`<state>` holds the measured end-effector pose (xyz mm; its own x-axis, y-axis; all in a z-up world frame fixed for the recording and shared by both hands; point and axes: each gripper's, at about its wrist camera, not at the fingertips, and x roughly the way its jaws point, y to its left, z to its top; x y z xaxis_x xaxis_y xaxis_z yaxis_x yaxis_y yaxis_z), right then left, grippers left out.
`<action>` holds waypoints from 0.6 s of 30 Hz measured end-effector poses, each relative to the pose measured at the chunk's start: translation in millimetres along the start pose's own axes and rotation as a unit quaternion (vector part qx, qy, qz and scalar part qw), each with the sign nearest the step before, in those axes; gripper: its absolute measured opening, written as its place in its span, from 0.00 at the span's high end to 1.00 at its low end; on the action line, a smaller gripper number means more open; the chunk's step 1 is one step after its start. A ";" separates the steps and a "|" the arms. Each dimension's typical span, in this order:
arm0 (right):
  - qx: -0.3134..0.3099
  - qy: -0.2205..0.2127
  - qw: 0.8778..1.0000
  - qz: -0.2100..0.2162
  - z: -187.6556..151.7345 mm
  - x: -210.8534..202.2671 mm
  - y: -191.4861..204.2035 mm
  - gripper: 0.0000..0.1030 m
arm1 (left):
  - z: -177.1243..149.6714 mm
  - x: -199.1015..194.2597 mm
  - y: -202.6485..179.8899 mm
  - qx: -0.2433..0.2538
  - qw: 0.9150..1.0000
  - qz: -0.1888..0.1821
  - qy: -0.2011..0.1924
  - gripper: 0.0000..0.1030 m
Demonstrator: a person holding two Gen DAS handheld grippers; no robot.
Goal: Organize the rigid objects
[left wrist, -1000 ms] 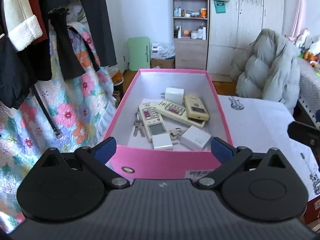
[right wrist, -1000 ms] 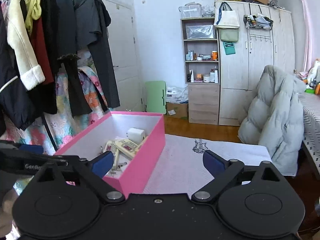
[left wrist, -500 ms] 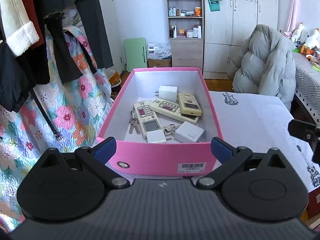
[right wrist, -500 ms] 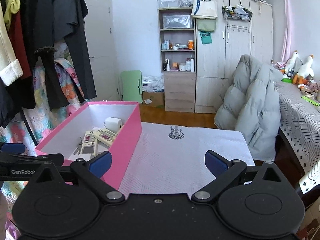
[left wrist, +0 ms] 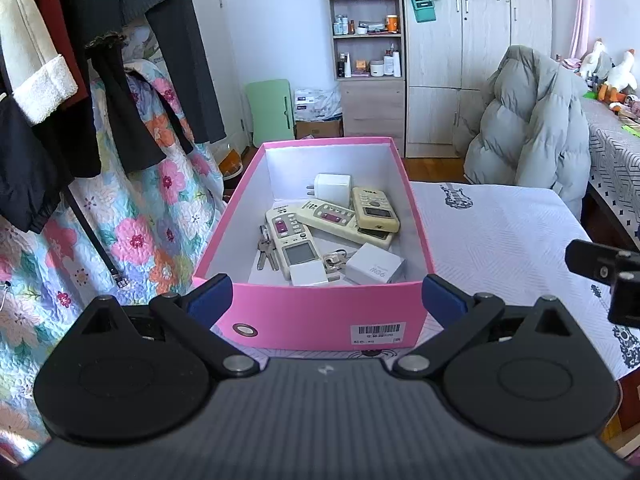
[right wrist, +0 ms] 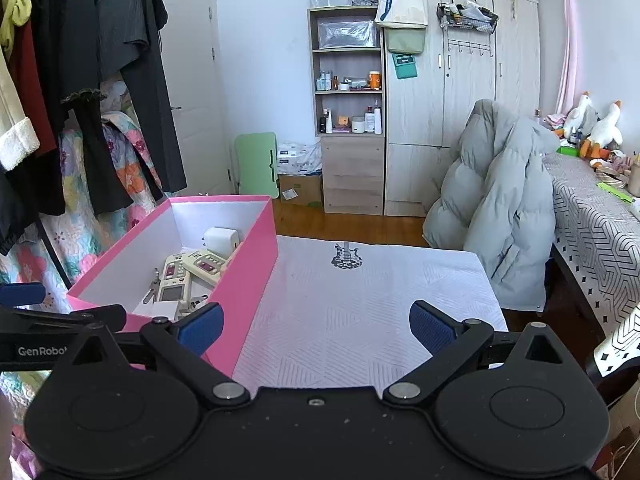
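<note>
Fingers of both grippers stand wide apart, nothing between them. Left gripper (left wrist: 324,296) hangs just short of the near end wall of the pink box (left wrist: 320,316), pointed along its length. Right gripper (right wrist: 316,326) sits beside it, over the white cloth (right wrist: 360,320), with its left pad close to the box's long side.

Box contents, seen from the left wrist view: three remotes, namely a white one with a screen (left wrist: 292,240), a long cream one (left wrist: 340,222) lying across the middle, and a yellowed one (left wrist: 375,209) resting on it. Also a white plug (left wrist: 332,189) at the far end, a white charger block (left wrist: 374,269) and a smaller white adapter (left wrist: 307,278) at the near wall, keys (left wrist: 266,252) along the left side.

Cloth beside the box shows no loose items in either view.

Judgement: collection step looks finished, or nearly so; everything rigid in sight is already in the box. Items lie overlapped, not aligned. Next move, if any, would likely be a reach down over the near wall to straighten one piece, or a two-sided hold on the box to shift it. Cannot tell which.
</note>
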<state>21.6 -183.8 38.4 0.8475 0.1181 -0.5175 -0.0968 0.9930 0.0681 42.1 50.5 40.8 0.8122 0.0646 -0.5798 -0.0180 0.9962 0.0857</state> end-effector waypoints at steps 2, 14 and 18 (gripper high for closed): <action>0.002 0.002 1.000 -0.001 -0.4 0.4 0.1 0.02 | 0.4 0.7 1.2 -0.003 1.000 0.001 0.002 0.01; 0.004 0.014 1.000 -0.015 -4.0 3.0 -1.4 0.02 | -2.1 3.8 0.3 -0.004 1.000 -0.008 0.013 0.00; 0.006 0.019 1.000 -0.020 -4.5 4.7 -4.2 0.02 | -2.4 6.8 1.8 -0.005 1.000 -0.011 0.019 0.00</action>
<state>23.6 -187.3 31.9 0.8307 0.0784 -0.5512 -0.0568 0.9968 0.0563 46.2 52.9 35.1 0.7900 0.0438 -0.6115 -0.0062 0.9980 0.0635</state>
